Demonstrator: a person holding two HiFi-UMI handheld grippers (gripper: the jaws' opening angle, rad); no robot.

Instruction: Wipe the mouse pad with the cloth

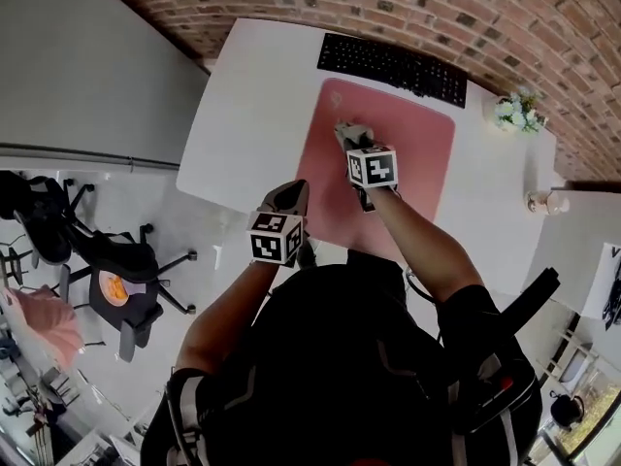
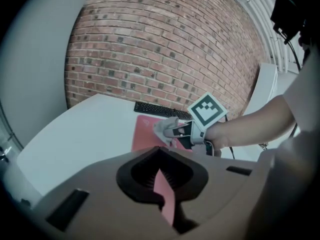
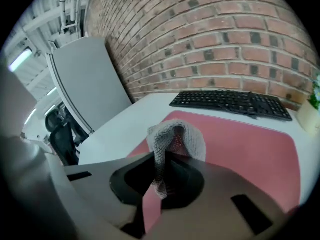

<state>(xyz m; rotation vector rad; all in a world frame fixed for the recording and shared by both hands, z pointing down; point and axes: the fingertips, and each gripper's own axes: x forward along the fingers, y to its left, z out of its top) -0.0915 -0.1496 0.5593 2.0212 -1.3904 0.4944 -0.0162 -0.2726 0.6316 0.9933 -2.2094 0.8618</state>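
1. Left hand-held gripper: at the near left corner of the mouse pad. Jaws pressed almost together with nothing between them; only a thin slit remains, and the pad's pink shows through it.
2. Right hand-held gripper: out over the mouse pad, left of its middle. I have it pinching the cloth.
3. Cloth: grey, open-weave. One end is caught in the right jaws; the rest bunches in a loop just beyond the tips, over the pad's pink surface. Whether it touches the pad I cannot tell.
4. Mouse pad: pink, large, lying flat on the white bench.
5. Keyboard: black, just beyond the pad's far edge, parallel to it.
6. Small plant: pale flowers, beyond the pad's far right corner.
7. Brick wall: behind the keyboard, past the pad.
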